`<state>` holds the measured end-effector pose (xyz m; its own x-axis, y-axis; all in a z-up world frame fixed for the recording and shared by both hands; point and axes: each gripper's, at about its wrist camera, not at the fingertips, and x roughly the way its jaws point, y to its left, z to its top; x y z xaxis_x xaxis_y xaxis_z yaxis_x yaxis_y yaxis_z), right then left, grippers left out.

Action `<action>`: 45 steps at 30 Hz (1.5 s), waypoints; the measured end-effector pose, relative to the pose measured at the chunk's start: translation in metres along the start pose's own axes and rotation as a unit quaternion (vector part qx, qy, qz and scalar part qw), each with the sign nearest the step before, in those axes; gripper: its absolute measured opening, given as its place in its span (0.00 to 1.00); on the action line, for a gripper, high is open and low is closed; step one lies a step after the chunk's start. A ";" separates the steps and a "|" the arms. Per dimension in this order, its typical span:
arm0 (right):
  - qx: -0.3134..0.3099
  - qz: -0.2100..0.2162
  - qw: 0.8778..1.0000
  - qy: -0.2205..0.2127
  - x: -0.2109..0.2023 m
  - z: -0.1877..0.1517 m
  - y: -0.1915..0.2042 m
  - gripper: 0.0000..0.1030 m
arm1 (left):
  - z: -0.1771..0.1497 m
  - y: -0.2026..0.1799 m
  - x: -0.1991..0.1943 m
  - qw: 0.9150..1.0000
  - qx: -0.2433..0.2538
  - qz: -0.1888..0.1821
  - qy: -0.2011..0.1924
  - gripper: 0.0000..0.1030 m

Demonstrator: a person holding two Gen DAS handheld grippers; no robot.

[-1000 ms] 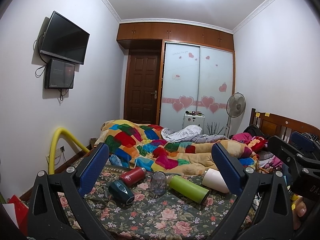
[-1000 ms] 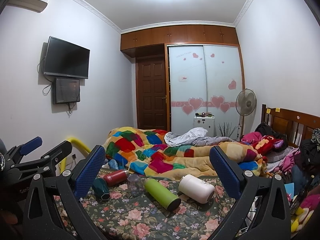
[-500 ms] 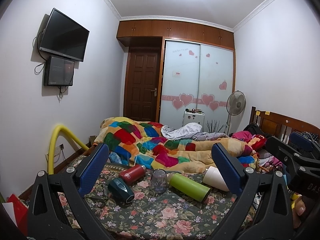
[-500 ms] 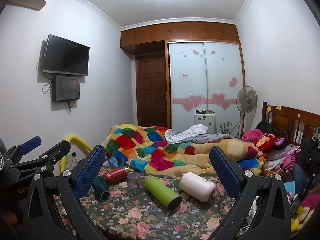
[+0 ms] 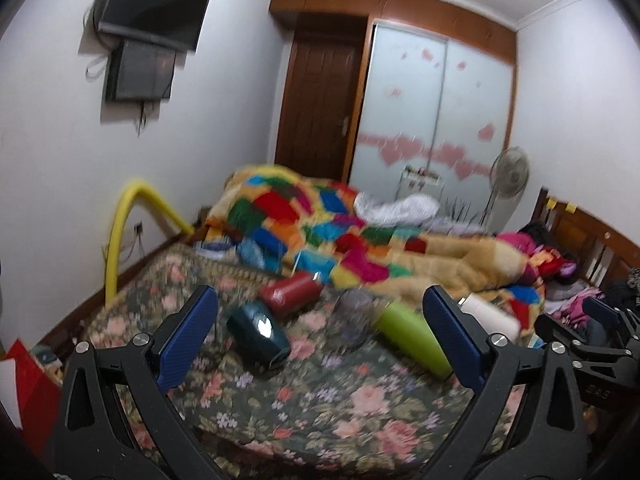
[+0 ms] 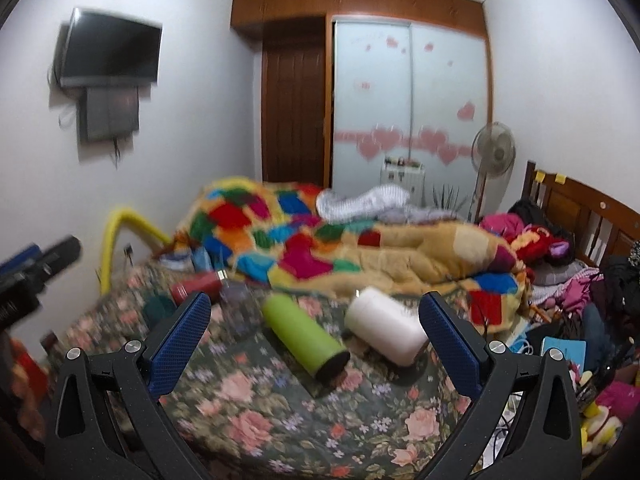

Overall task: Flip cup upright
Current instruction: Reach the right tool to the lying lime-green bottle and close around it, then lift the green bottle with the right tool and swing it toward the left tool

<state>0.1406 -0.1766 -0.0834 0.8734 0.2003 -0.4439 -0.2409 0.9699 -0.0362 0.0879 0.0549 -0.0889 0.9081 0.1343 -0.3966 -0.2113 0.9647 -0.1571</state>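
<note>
Several cups lie on their sides on the floral bedsheet (image 5: pixel 320 400): a dark teal cup (image 5: pixel 258 330), a red cup (image 5: pixel 290 294), a green cup (image 5: pixel 412 336) and a white cup (image 5: pixel 490 314). A clear glass (image 5: pixel 354 318) stands among them, its orientation blurred. My left gripper (image 5: pixel 320 344) is open and empty, short of the teal cup. My right gripper (image 6: pixel 314 344) is open and empty, facing the green cup (image 6: pixel 306 336) and white cup (image 6: pixel 386 330). The red cup (image 6: pixel 196 286) and glass (image 6: pixel 236 304) show at the left.
A colourful patchwork quilt (image 5: pixel 340 232) is heaped behind the cups. A yellow foam tube (image 5: pixel 124 232) arches at the bed's left edge by the wall. Clothes and clutter (image 6: pixel 580 280) pile up by the wooden headboard (image 6: pixel 580 208) on the right.
Both grippers have moved forward and tilted down toward the cups, which look larger now. Both views are motion-blurred. Jaws stay open and the cups have not moved.
</note>
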 end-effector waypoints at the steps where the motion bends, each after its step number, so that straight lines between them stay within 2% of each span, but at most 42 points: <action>1: -0.009 0.002 1.000 0.017 0.014 -0.004 0.000 1.00 | -0.004 0.003 0.011 1.000 -0.004 0.000 0.015 1.00; 4: -0.037 0.012 0.997 0.074 0.056 -0.014 0.001 1.00 | -0.018 0.013 0.042 0.998 -0.018 0.005 0.061 0.96; 7: -0.060 0.044 0.989 0.128 0.099 -0.019 0.001 1.00 | -0.028 0.017 0.065 0.995 -0.016 0.016 0.093 0.95; 15: -0.120 0.111 0.958 0.234 0.186 -0.015 0.005 0.99 | -0.045 0.009 0.099 0.991 0.024 0.036 0.125 0.95; 21: -0.150 0.144 0.927 0.314 0.234 -0.025 0.012 0.86 | -0.052 0.002 0.115 0.989 0.037 0.033 0.137 0.95; 25: -0.142 0.170 0.908 0.356 0.252 -0.032 0.014 0.76 | -0.056 0.000 0.121 0.989 0.039 0.030 0.142 0.95; 32: -0.164 0.158 0.894 0.386 0.272 -0.041 0.020 0.73 | -0.061 -0.003 0.127 0.988 0.042 0.028 0.149 0.95; 36: -0.175 0.148 0.892 0.390 0.273 -0.041 0.019 0.64 | -0.062 -0.003 0.128 0.987 0.043 0.027 0.149 0.95; 45: -0.141 0.164 0.892 0.397 0.263 -0.045 0.015 0.61 | -0.058 -0.003 0.117 0.988 0.046 0.031 0.142 0.95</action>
<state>0.3481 -0.1151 -0.2408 0.1890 0.1968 -0.9621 -0.6223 0.7819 0.0377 0.1737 0.0543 -0.1874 0.7536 0.1367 -0.6429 -0.2166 0.9751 -0.0466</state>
